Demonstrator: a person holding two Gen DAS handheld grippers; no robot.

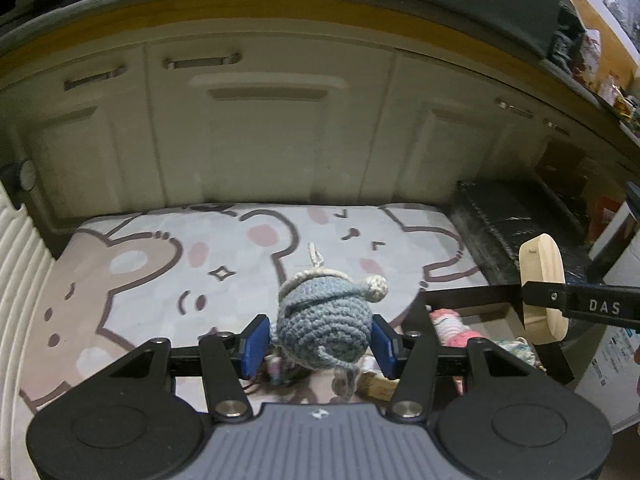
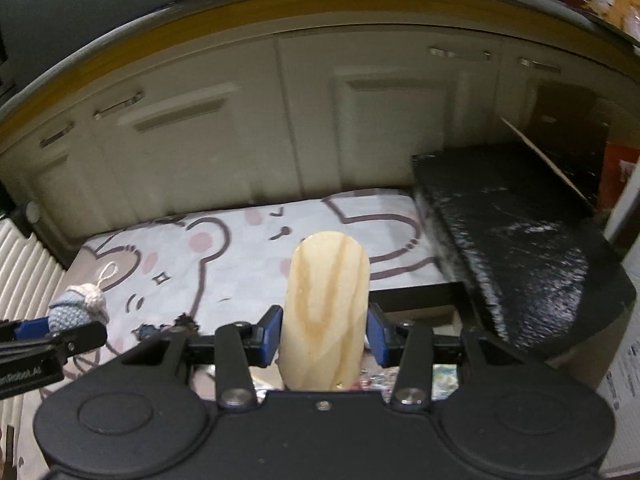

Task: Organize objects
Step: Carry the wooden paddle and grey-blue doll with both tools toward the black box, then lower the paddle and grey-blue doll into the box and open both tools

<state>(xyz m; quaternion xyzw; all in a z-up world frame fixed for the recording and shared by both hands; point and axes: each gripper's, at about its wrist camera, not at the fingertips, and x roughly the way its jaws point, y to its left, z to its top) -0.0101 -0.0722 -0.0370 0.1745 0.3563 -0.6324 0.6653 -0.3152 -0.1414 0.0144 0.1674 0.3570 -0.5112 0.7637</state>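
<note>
Left wrist view: the left gripper [image 1: 320, 340] clamps a blue crocheted toy [image 1: 324, 320] above the cartoon-print mat [image 1: 160, 264] — near its front edge. The right gripper [image 2: 324, 336] holds a wooden piece [image 2: 326, 312] upright between its 2 blue pads, above the mat's front-right corner.

A cartoon-bear mat [image 1: 160, 264] lies before cream cabinet doors [image 1: 264, 136], seemingly touching.
</note>
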